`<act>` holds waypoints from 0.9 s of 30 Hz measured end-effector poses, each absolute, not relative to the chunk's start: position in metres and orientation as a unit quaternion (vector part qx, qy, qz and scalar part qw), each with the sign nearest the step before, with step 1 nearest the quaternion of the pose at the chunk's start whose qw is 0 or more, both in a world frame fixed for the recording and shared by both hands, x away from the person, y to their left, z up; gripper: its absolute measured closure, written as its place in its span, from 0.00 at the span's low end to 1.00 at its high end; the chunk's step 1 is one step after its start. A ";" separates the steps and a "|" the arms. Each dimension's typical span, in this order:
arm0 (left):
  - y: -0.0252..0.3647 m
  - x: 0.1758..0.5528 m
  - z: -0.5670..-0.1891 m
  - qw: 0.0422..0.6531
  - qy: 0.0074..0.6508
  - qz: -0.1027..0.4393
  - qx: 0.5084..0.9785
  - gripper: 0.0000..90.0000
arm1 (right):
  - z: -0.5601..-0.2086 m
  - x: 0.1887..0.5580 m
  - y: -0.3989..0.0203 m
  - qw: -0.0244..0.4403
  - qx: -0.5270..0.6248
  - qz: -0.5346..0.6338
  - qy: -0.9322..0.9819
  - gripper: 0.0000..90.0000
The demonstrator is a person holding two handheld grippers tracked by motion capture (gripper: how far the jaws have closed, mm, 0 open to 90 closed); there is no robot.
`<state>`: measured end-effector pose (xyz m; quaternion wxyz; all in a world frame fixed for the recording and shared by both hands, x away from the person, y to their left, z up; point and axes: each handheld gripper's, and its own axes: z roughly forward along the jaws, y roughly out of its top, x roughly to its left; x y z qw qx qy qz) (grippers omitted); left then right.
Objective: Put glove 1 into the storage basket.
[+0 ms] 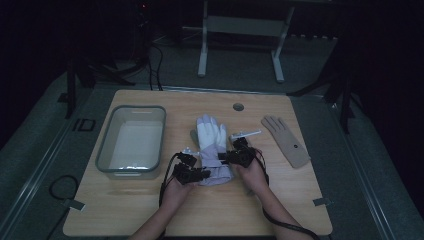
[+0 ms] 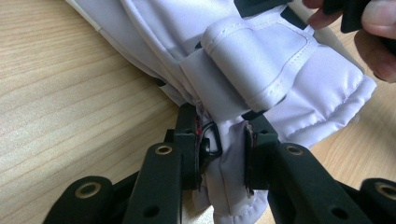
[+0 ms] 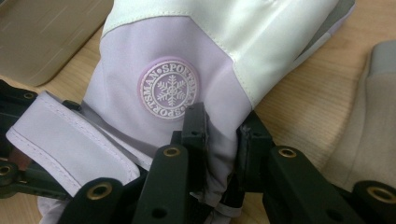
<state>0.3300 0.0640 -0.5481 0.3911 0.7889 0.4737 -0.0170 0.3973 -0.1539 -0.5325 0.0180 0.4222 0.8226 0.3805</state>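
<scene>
A round patch (image 3: 171,91) on the back of the ski glove (image 1: 212,145) reads "SPORTSMAN" twice around a snowflake; no other writing can be read. The desk (image 1: 150,210) carries two gloves: this white and lilac ski glove near the middle, its finger tips toward the far edge and its cuff toward the near edge, and one tan knit glove (image 1: 287,141) lying flat toward the right edge, well apart from it. One grey bin (image 1: 131,140) stands near the left edge.

Two grippers work at the ski glove's cuff. The left gripper (image 2: 223,140) comes at it from the left side, its fingers (image 2: 189,135) narrowed onto a fold of lilac fabric beside a small black ring (image 2: 212,140) and below the wrist strap (image 2: 254,58). The right gripper (image 3: 223,128) comes from the right side, its fingers (image 3: 196,121) pinching a fold of lilac cloth just under the patch. Both pairs press on the glove.
</scene>
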 end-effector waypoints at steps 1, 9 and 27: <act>0.064 0.330 -0.547 0.390 0.475 -0.018 0.789 0.82 | -0.531 0.396 -0.153 0.020 0.423 0.381 0.822 0.85; 0.067 0.333 -0.531 0.384 0.463 -0.018 0.799 0.83 | -0.517 0.392 -0.151 0.032 0.420 0.389 0.819 0.85; 0.093 0.349 -0.472 0.369 0.419 0.009 0.829 0.83 | -0.462 0.396 -0.125 0.068 0.406 0.410 0.814 0.85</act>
